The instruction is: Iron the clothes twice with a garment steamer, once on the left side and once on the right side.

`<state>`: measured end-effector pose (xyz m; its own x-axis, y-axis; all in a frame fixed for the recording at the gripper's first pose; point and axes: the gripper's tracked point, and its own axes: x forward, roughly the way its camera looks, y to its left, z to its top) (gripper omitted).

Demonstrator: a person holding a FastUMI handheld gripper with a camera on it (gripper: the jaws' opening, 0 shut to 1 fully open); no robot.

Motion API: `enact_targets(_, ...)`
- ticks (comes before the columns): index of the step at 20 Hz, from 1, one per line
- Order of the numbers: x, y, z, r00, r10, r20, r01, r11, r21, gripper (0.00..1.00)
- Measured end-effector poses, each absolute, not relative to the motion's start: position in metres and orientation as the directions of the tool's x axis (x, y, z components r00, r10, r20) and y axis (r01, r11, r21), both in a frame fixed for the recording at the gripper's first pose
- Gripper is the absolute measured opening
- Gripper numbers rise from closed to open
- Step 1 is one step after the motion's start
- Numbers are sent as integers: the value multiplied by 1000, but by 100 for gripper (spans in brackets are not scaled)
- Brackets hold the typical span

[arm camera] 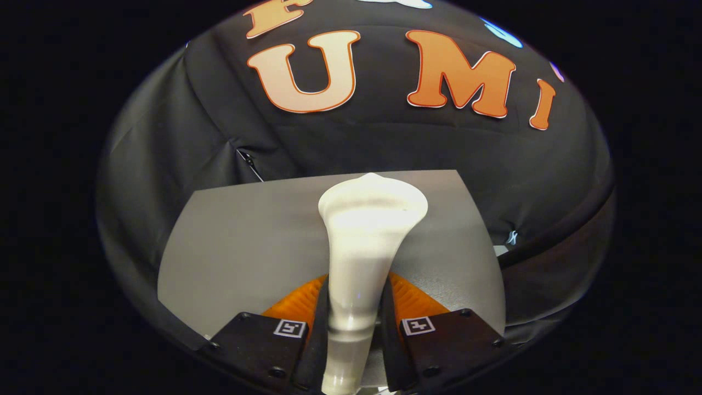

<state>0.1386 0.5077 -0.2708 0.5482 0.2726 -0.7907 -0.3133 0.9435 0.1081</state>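
While the claw (355, 307) grips the garment steamer (364, 241), both of its fingers (315, 312) press against the two sides of the white handle, so the jaws stand narrow and closed on it. The steamer runs straight ahead from between the fingers: its slim handle sits between them, then the body widens into a flared, rounded head beyond the fingertips. The head ends close to the far edge of the grey desk (241, 247), about midway along that edge. Whether the head touches the desk or hangs just above it cannot be told. The desk surface lies flat under the steamer and spreads to either side of the fingers, bare grey on both the left and right of the handle. Its near left corner shows beside the left finger. Behind the far edge hangs the black cloth wall (181, 148) of the booth, with folds and a seam running down toward the far left corner of the desk.
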Motion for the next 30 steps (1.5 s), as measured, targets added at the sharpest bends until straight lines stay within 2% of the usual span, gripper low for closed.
enact_targets(1, 136, 508, -266, 562, 277, -780, -313, 943, 110, 45)
enact_targets(4, 134, 507, -254, 592, 303, -747, -319, 939, 128, 45)
enact_targets(5, 132, 508, -247, 607, 321, -727, -330, 934, 137, 38)
enact_targets(13, 100, 503, -189, 681, 417, -602, -425, 895, 139, 37)
enact_targets(18, 70, 484, -142, 714, 489, -501, -450, 869, 206, 37)
enact_targets(30, 33, 391, -25, 798, 540, -268, -507, 842, 186, 37)
